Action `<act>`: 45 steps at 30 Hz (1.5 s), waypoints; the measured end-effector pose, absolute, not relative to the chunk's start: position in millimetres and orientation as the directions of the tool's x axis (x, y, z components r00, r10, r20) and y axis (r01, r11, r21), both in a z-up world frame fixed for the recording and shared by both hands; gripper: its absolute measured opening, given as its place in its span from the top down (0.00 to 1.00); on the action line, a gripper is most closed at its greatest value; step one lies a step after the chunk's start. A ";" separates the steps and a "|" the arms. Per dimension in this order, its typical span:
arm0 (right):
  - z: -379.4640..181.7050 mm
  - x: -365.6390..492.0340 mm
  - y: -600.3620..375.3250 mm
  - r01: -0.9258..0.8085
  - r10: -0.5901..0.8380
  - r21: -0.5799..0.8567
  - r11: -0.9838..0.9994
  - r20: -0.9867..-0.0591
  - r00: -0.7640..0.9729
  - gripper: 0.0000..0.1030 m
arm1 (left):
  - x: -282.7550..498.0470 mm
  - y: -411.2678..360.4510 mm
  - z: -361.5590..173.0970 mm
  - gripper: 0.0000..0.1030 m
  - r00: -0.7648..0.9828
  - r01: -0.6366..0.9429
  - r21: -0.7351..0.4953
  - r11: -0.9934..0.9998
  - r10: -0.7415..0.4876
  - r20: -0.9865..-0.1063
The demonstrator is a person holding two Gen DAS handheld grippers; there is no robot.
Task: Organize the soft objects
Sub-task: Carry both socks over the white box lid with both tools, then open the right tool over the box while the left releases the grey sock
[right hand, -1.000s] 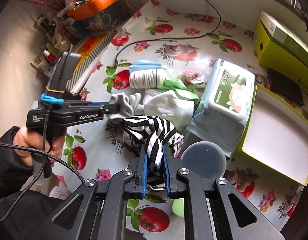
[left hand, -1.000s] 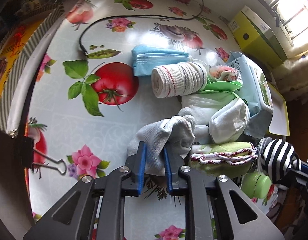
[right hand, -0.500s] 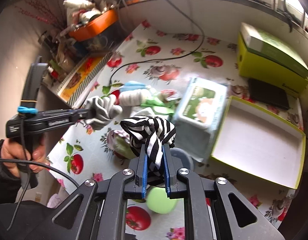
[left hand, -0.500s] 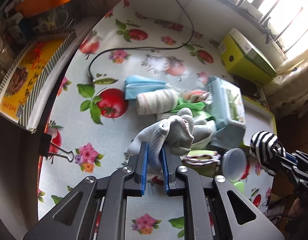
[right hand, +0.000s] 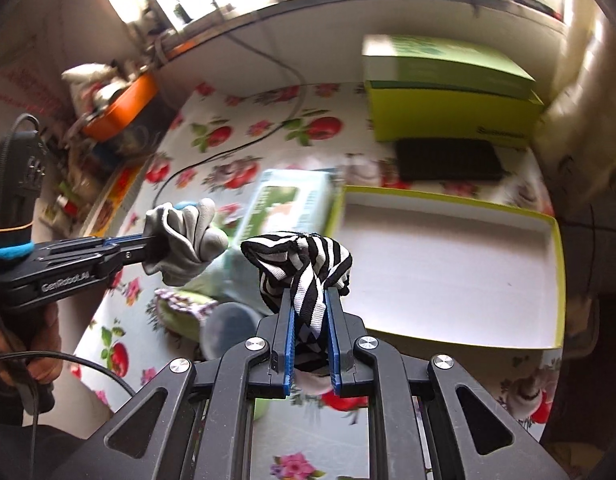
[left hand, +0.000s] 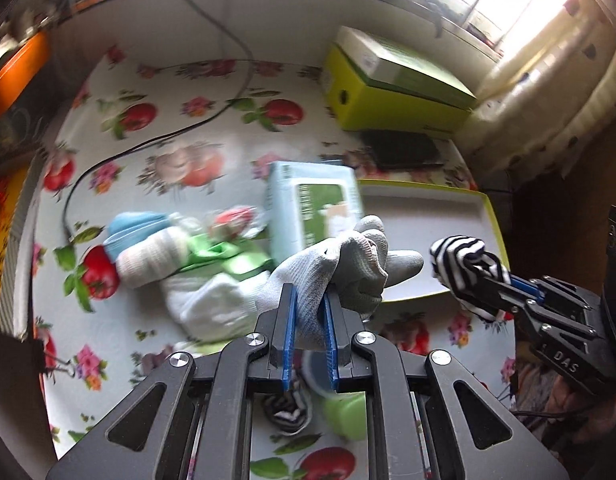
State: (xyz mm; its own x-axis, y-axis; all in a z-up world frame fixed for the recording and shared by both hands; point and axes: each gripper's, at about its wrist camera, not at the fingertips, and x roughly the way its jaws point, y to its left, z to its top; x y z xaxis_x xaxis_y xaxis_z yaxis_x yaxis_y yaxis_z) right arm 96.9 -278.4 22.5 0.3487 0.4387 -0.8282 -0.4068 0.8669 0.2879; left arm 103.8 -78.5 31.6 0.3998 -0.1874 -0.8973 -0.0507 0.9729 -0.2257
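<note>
A counter covered in a white cloth printed with tomatoes and flowers. A lime-green box stands at the far right, a flat black item just in front of it. Nearer lies an open, white-lined tray (yellow-green rim). Left of it: a wipes pack, then a blurred heap of folded cloths. A black cable trails across the far left.

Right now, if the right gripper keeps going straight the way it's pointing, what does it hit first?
Most likely the white floor of the open yellow-green tray. The right gripper, shut on the striped cloth, points down over the tray's near-left part, and nothing shows in between, though depth is hard to judge.
</note>
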 end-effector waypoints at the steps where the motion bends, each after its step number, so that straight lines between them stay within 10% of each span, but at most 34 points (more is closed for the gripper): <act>1: 20.1 99.1 -283.0 -0.396 0.433 0.286 0.872 -0.829 0.354 0.87 | 110.8 -88.5 31.4 0.87 0.394 -0.030 -0.223 0.974 -0.193 -0.899; 34: -77.4 157.4 -316.7 -0.293 0.426 0.356 0.887 -0.876 0.227 0.86 | 246.3 -191.9 -55.1 0.82 0.215 0.108 -0.185 0.977 -0.205 -0.955; 45: -81.6 144.0 -317.8 -0.285 0.390 0.324 0.902 -0.895 0.215 0.56 | 228.2 -187.3 -34.6 0.77 0.242 0.118 -0.199 0.973 -0.223 -0.944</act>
State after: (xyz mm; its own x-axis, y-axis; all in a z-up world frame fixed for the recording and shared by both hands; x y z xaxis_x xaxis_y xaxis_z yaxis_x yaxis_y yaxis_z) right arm 144.0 -317.8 -81.6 0.2152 0.3900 -0.8953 -0.2854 0.9019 0.3242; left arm 228.2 -187.3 -34.6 0.2424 -0.2228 -0.9442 0.1179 0.9728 -0.1993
